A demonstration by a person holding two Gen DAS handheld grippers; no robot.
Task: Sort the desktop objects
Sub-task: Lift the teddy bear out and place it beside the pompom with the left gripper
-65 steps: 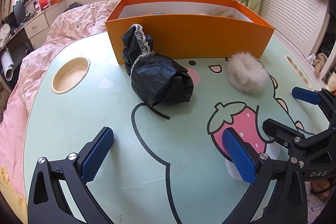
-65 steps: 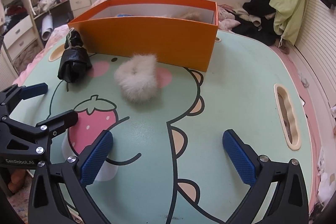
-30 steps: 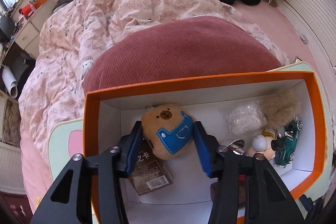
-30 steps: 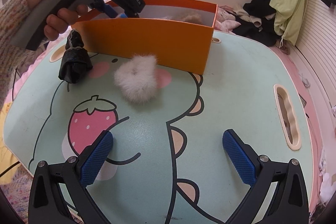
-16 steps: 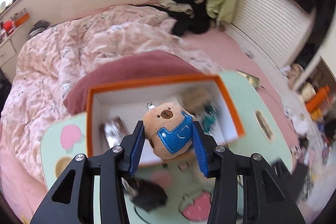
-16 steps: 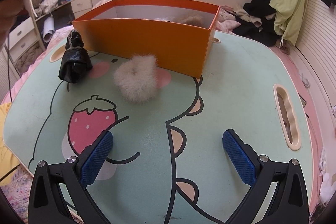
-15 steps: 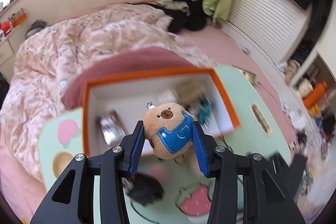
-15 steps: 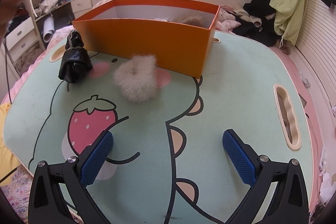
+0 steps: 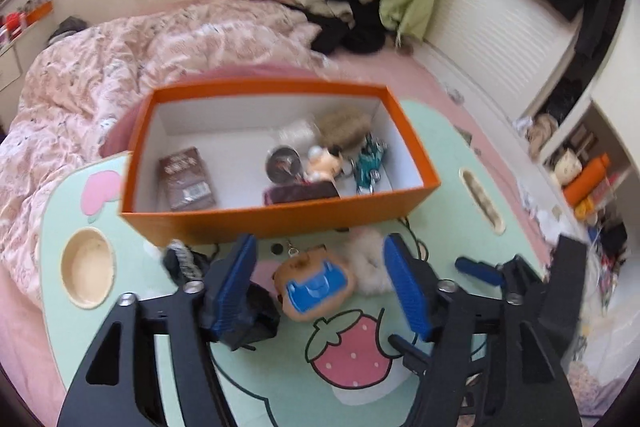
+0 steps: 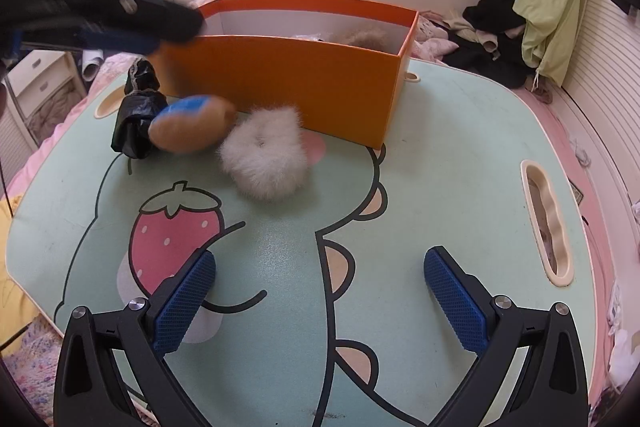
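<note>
My left gripper (image 9: 318, 247) hangs above the table (image 9: 260, 379), its jaws opening with nothing pressed between the pads. Below the gap is a brown bear plush in blue overalls (image 9: 316, 285), free of the fingers. The right wrist view shows the plush (image 10: 190, 129) blurred, low in front of the orange box (image 10: 288, 83); I cannot tell whether it rests on the table. The left gripper (image 10: 168, 35) appears blurred at the upper left there. A black bundle (image 10: 136, 115) and a white fluffy ball (image 10: 264, 159) flank the plush. My right gripper (image 10: 320, 267) stands open over the table's near part.
The orange box (image 9: 280, 215) holds a brown packet (image 9: 186, 179), a round tin (image 9: 282, 163), a green toy car (image 9: 370, 167) and other small items. The table has a round cup recess (image 9: 86, 269) and a handle slot (image 10: 546, 219). A pink bed lies behind.
The left gripper carried the bear plush up out of the box and back over the table, then opened, and the plush left its jaws. The right gripper stayed still.
</note>
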